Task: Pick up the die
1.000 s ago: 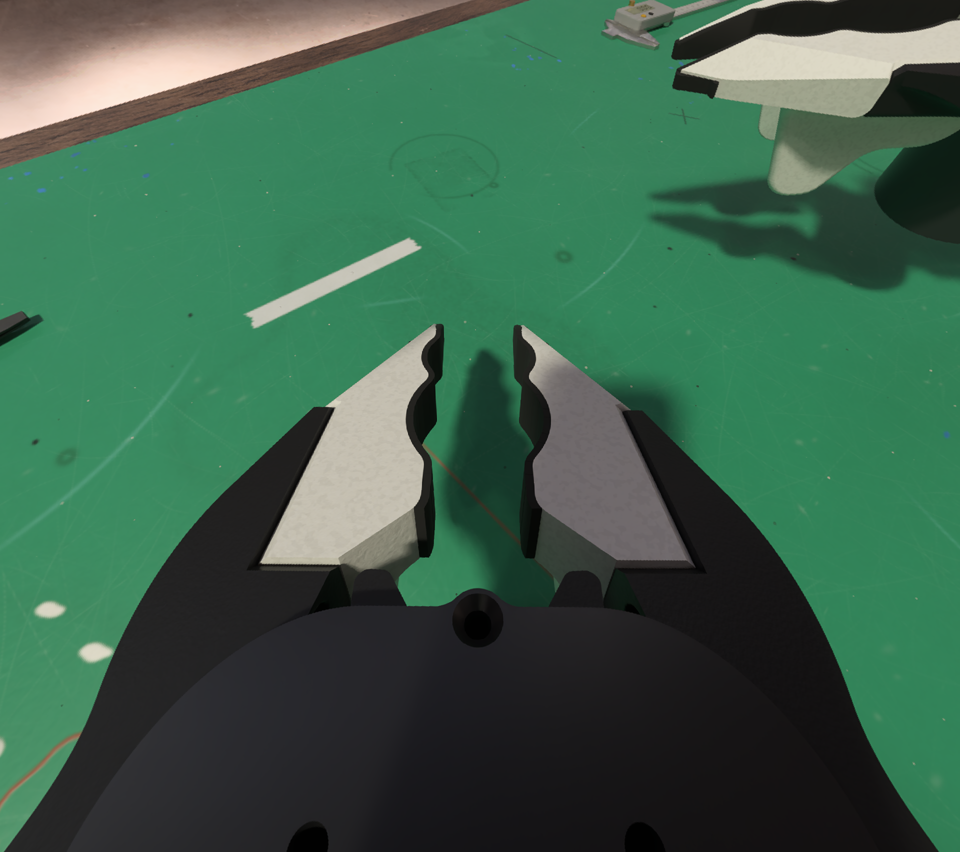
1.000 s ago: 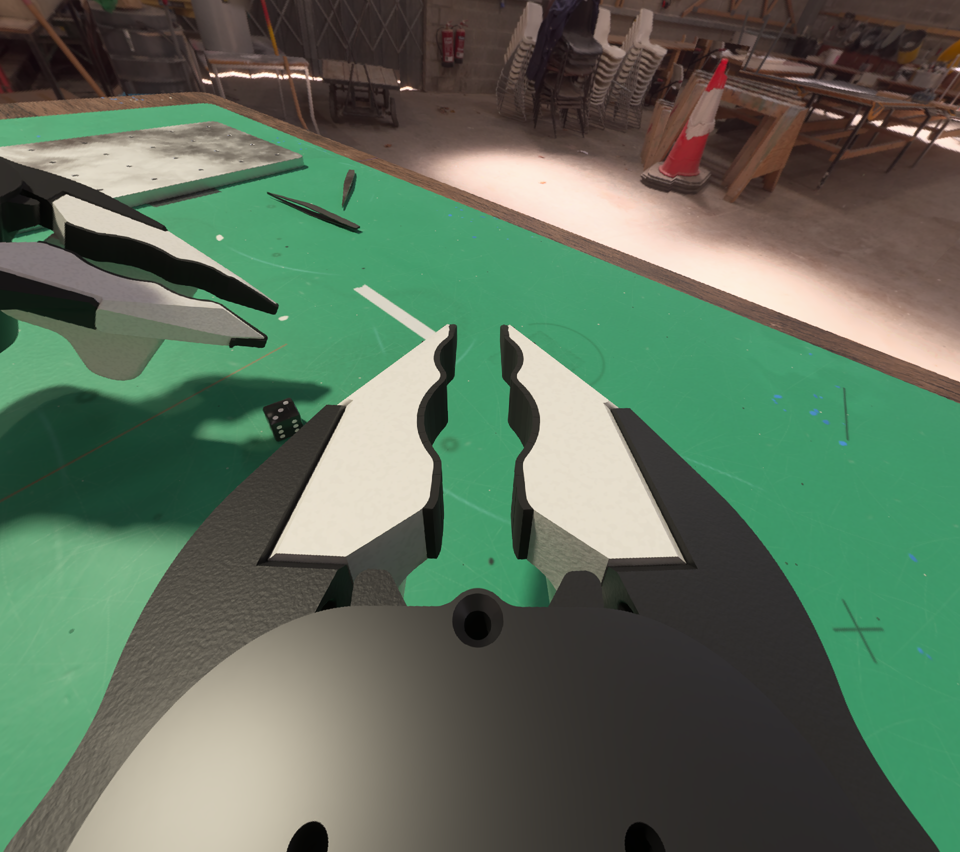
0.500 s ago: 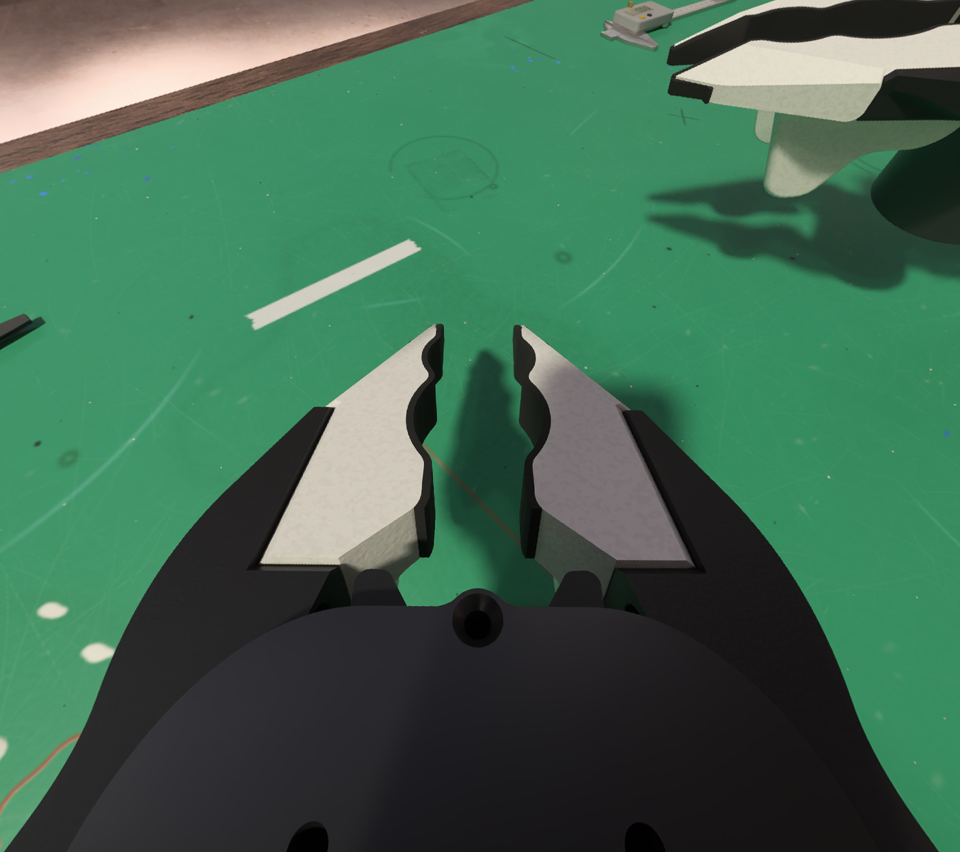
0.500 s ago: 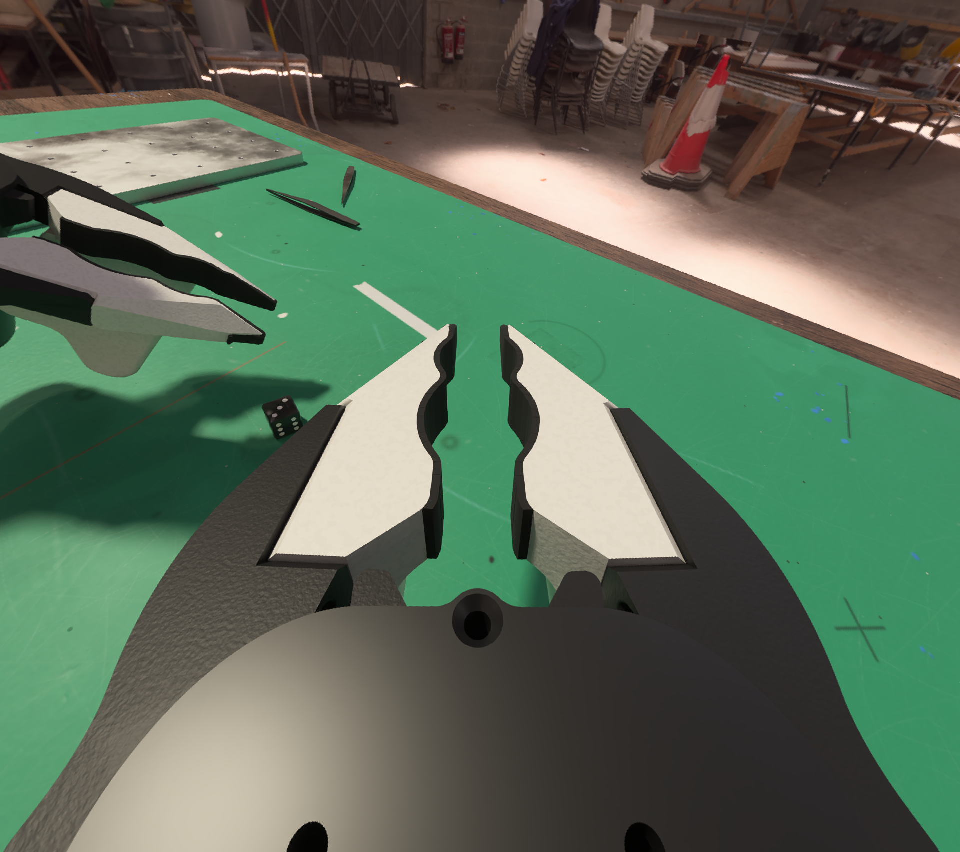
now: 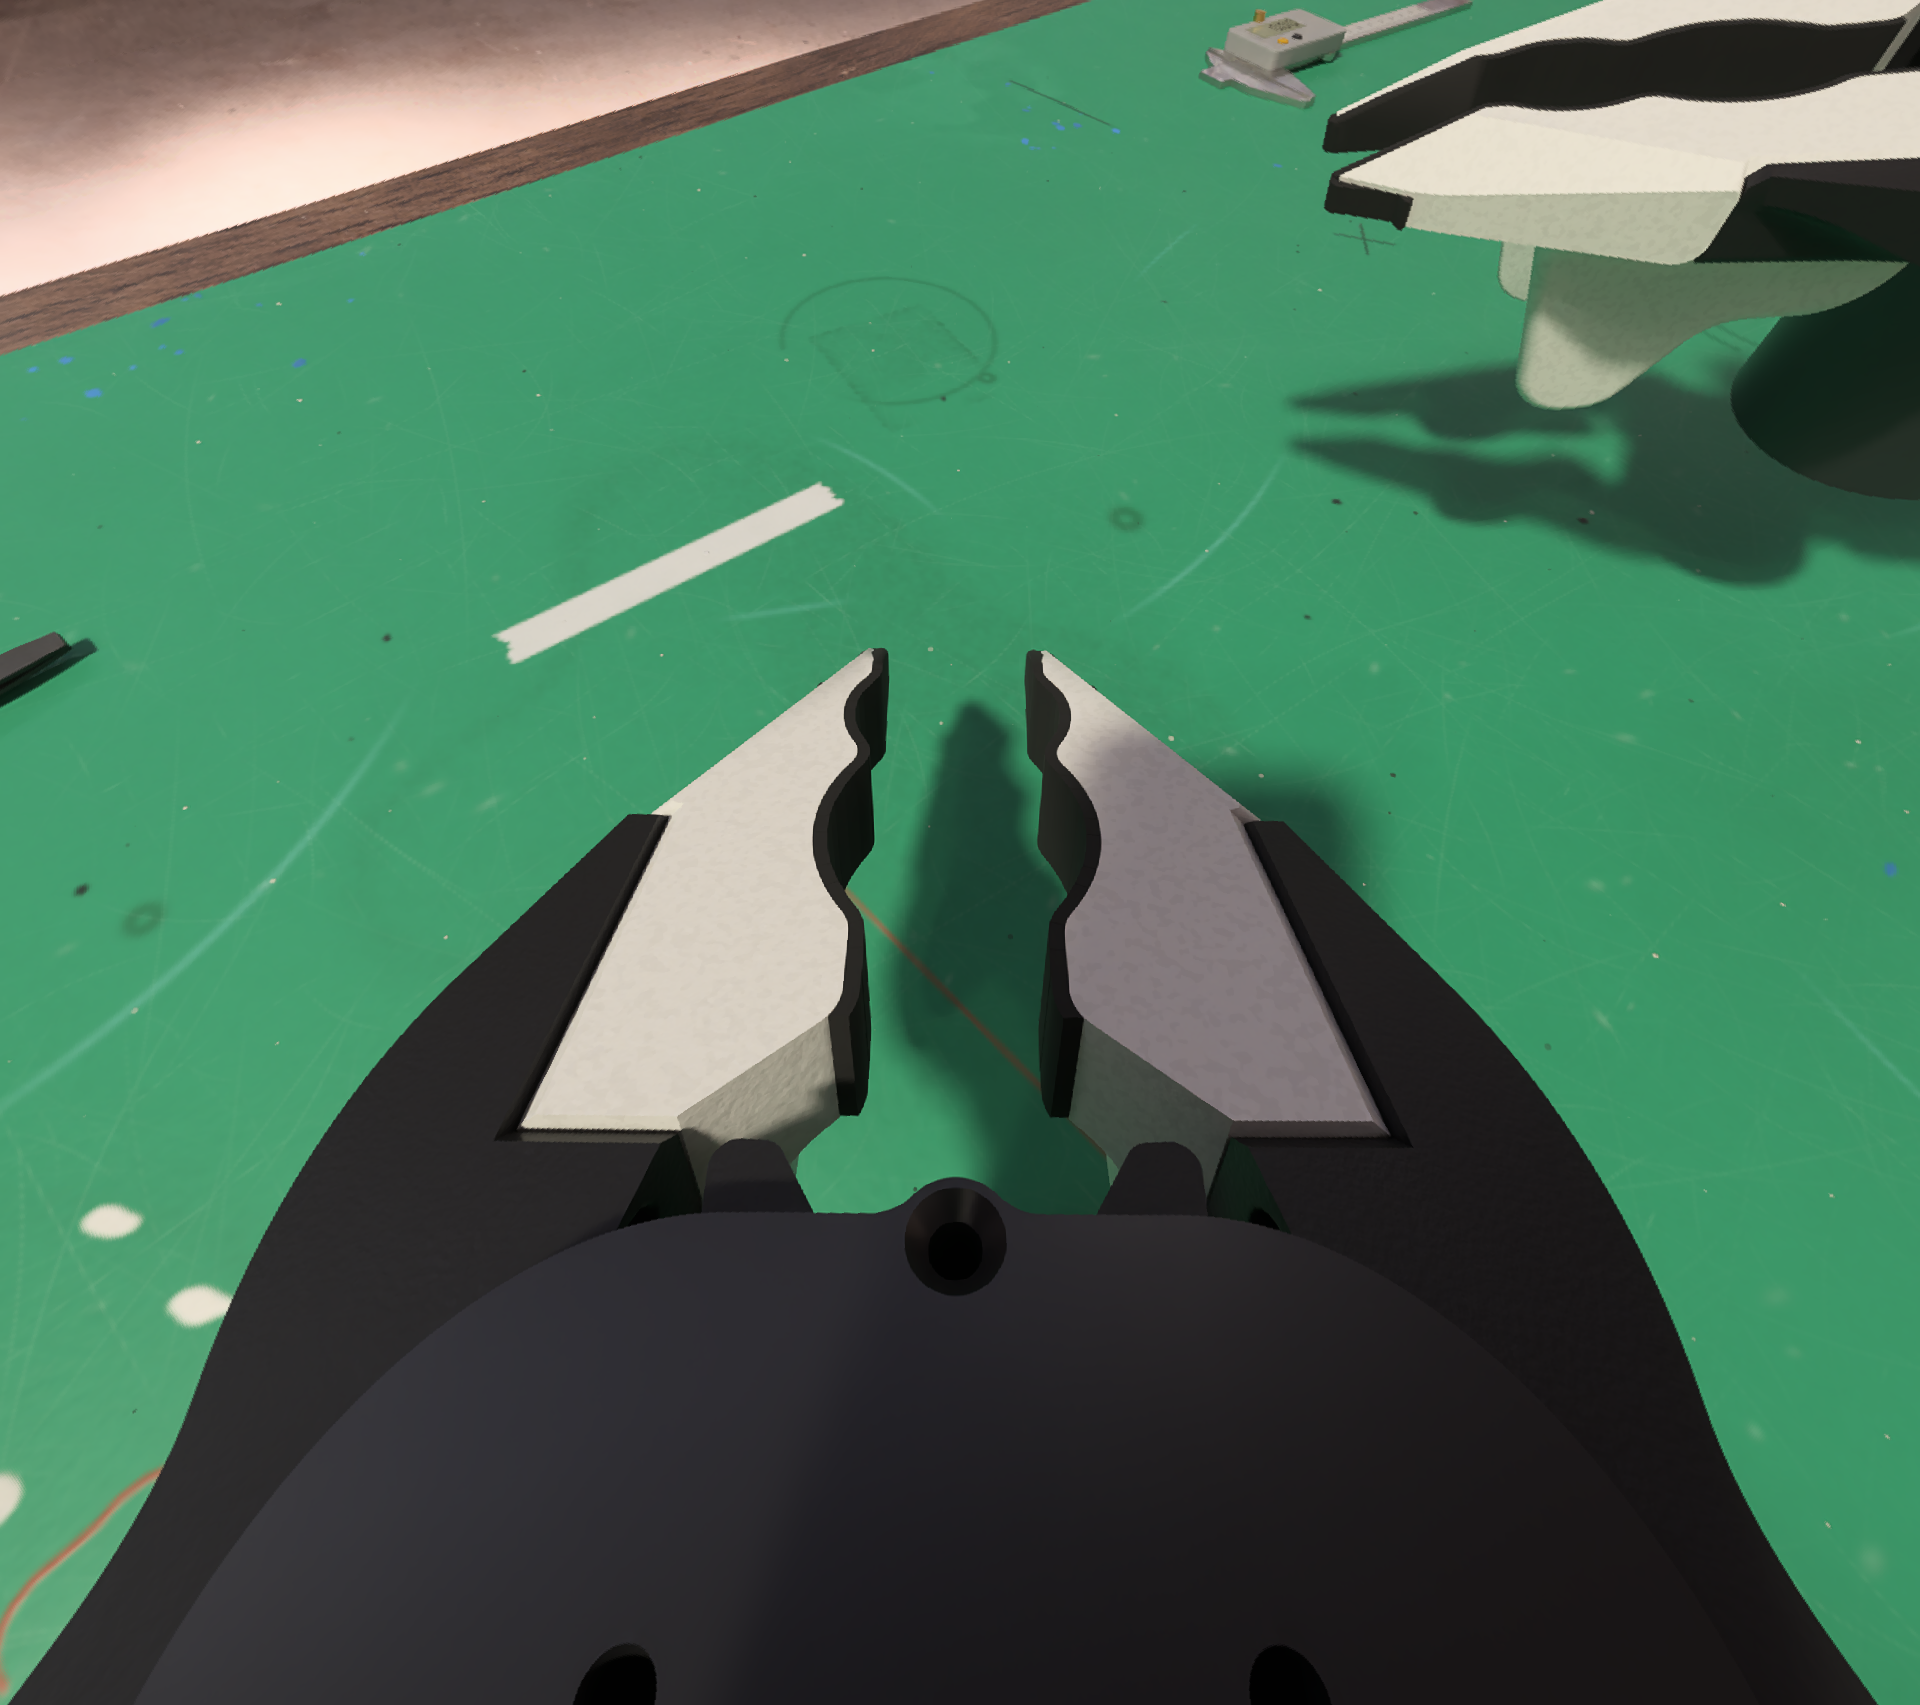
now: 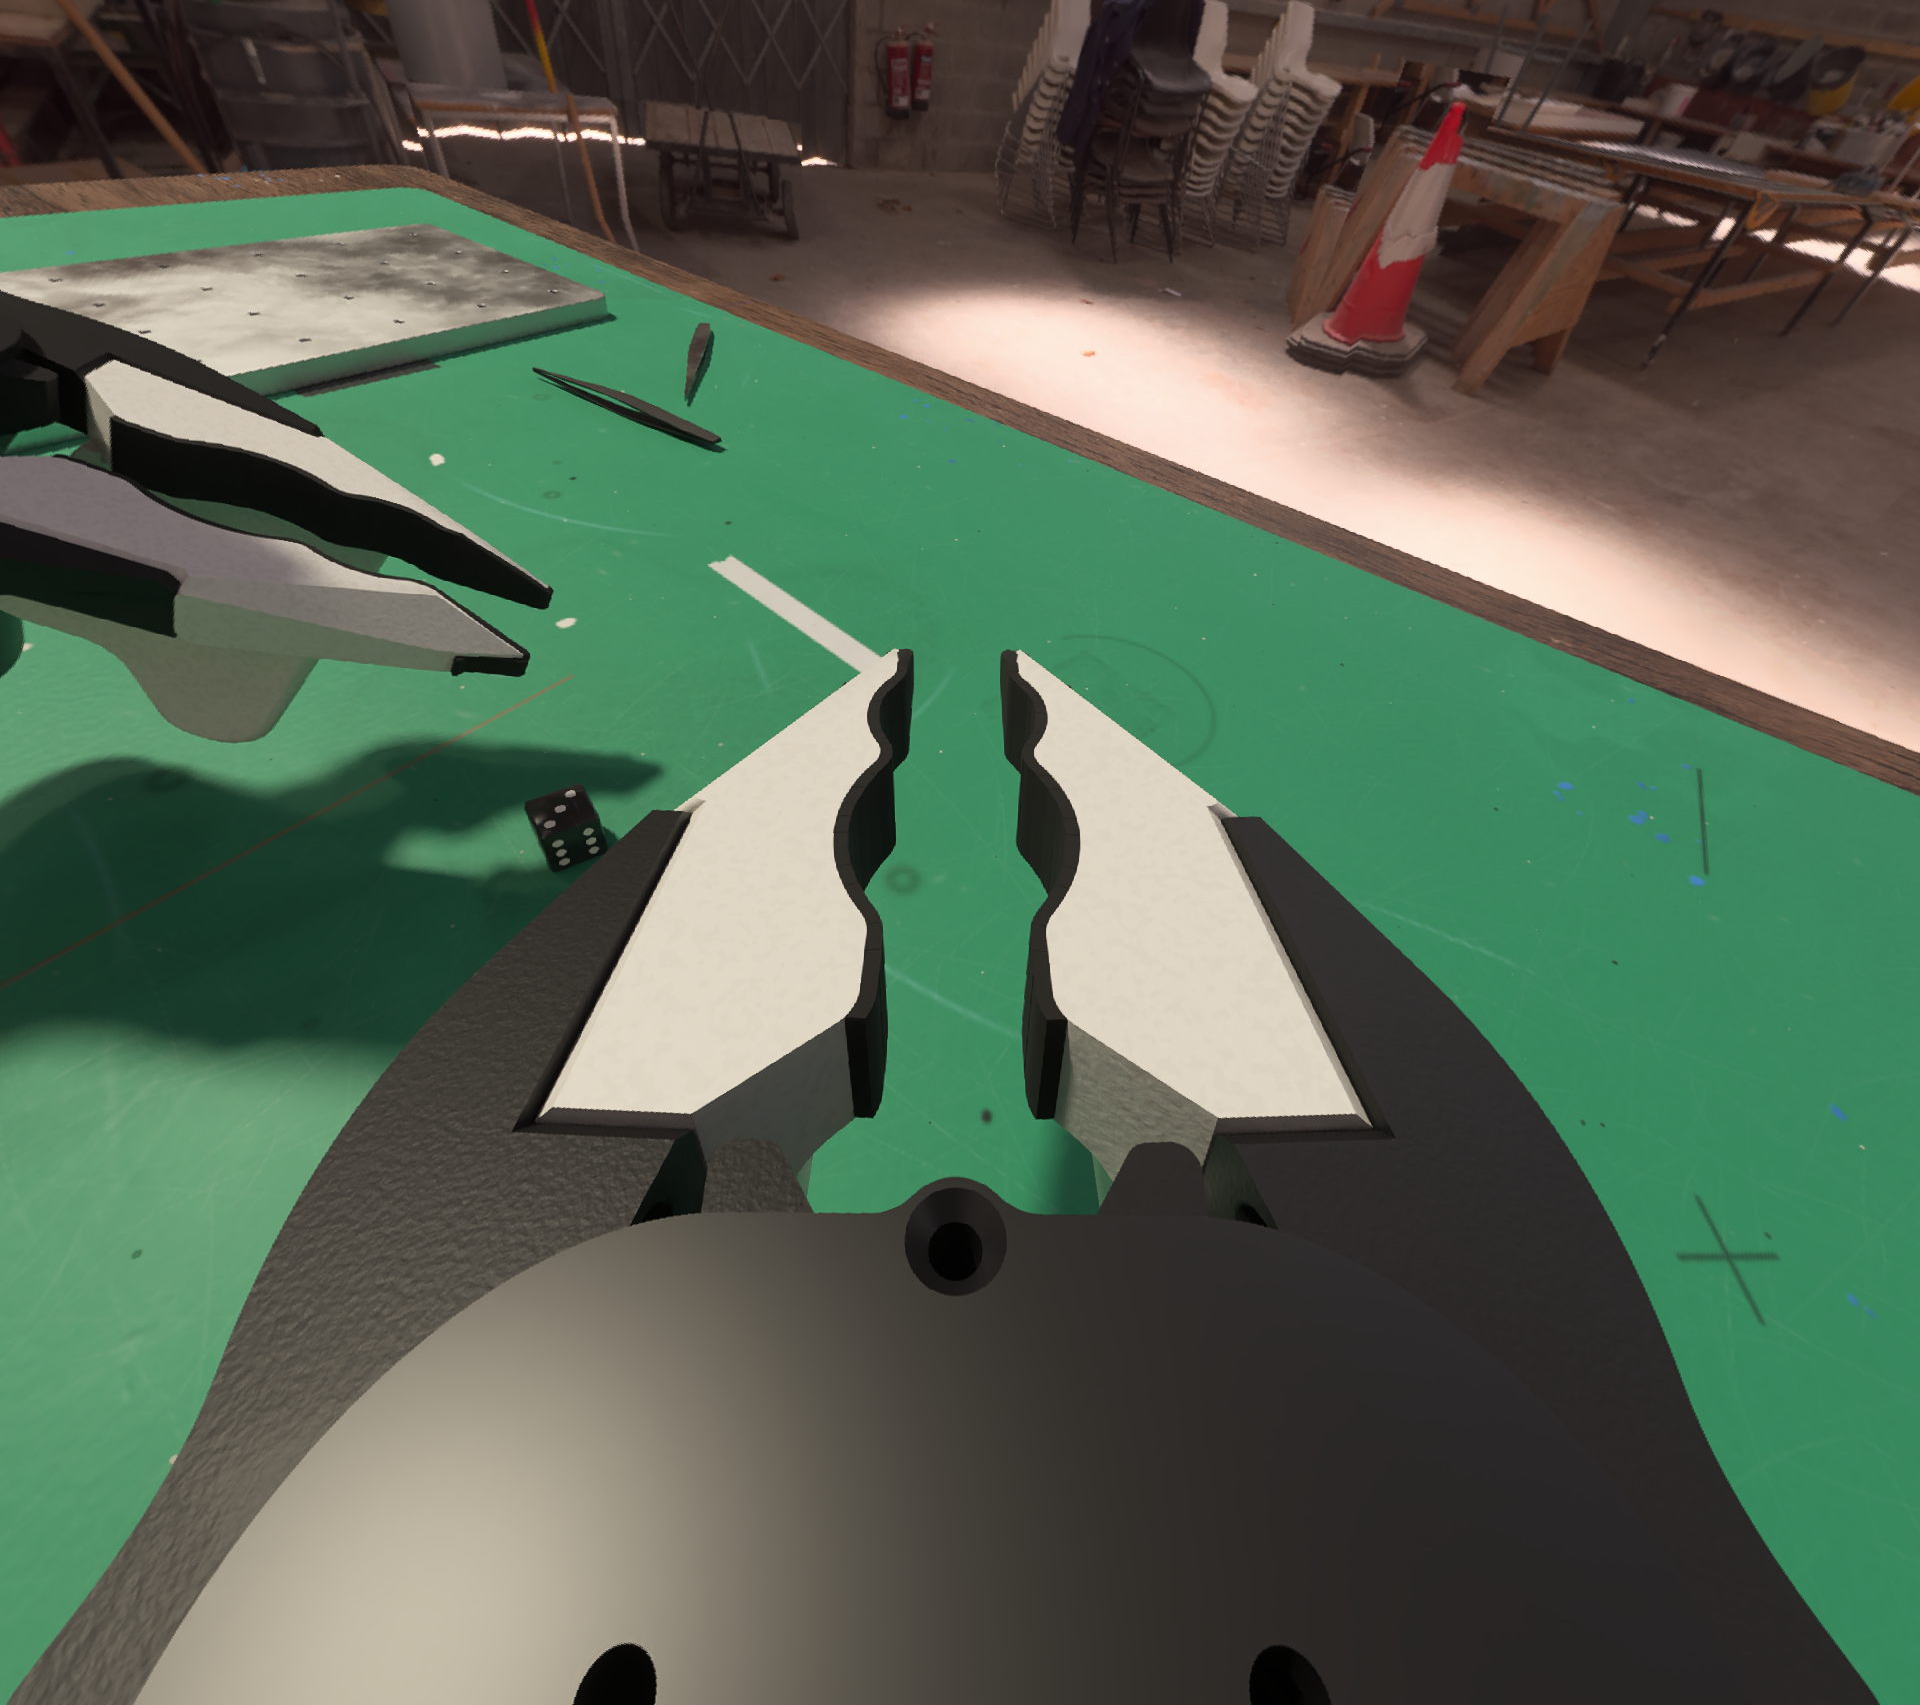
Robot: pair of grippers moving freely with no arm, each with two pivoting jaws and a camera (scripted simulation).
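A small black die (image 6: 566,827) with white pips lies on the green mat (image 6: 1351,876), in the right wrist view just left of my right gripper's left finger and below the left gripper's tips. My right gripper (image 6: 956,668) is open and empty, above the mat. It shows in the left wrist view (image 5: 1361,169) at the upper right. My left gripper (image 5: 956,668) is open and empty above bare mat. It shows in the right wrist view (image 6: 520,632) at the left. The die is not in the left wrist view.
A strip of white tape (image 5: 670,572) lies on the mat ahead. A digital caliper (image 5: 1283,45) lies near the far edge. Black tweezers (image 6: 629,405) and a grey metal plate (image 6: 301,299) lie at the far left. The wooden table edge (image 6: 1351,512) runs diagonally.
The right gripper has shifted slightly left, toward the left gripper. The die sits a little closer to the right gripper's left finger in its view. The left gripper has barely moved.
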